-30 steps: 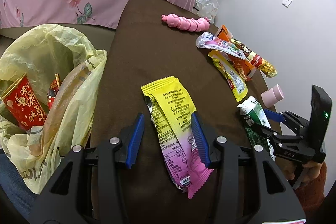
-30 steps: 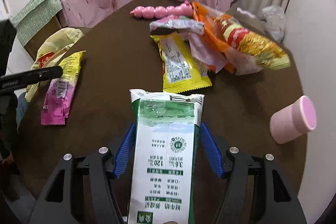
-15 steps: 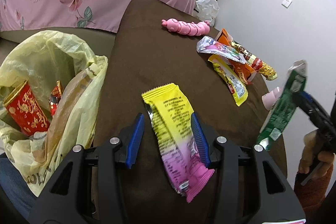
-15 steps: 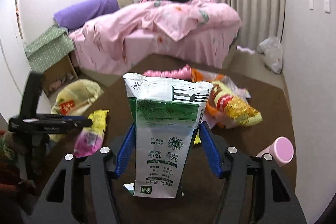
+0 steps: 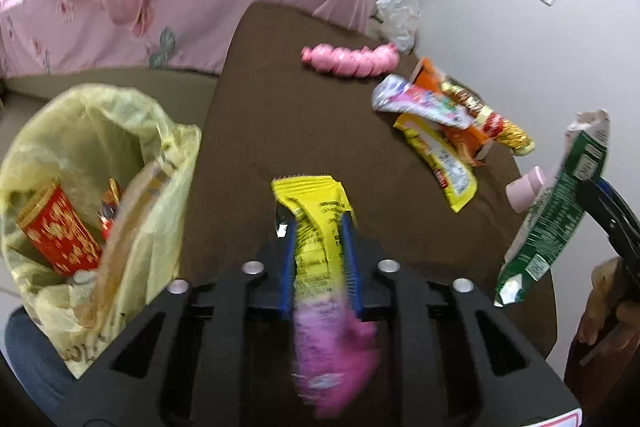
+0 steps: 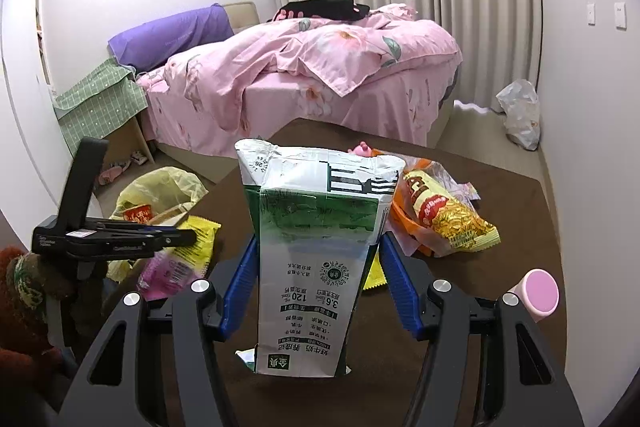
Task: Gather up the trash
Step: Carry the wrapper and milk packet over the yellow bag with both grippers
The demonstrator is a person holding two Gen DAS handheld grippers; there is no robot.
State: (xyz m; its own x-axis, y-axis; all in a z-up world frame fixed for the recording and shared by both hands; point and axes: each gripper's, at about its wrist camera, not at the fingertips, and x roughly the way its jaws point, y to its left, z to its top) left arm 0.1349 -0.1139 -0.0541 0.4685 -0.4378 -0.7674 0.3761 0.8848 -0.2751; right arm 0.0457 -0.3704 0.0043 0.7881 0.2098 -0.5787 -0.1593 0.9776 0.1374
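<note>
My left gripper is shut on a yellow and pink snack wrapper, lifted off the brown table. It also shows in the right wrist view. My right gripper is shut on a green and white milk carton, held upright above the table; the carton shows in the left wrist view at the right. A yellow trash bag stands open left of the table, holding a red box.
Several more wrappers lie in a pile at the table's far right. A pink caterpillar toy lies at the far edge. A pink cup lies on its side at the right. A bed with pink bedding stands beyond.
My left gripper has closed on the yellow and pink wrapper and lifted it. My right gripper has raised the milk carton higher off the table.
</note>
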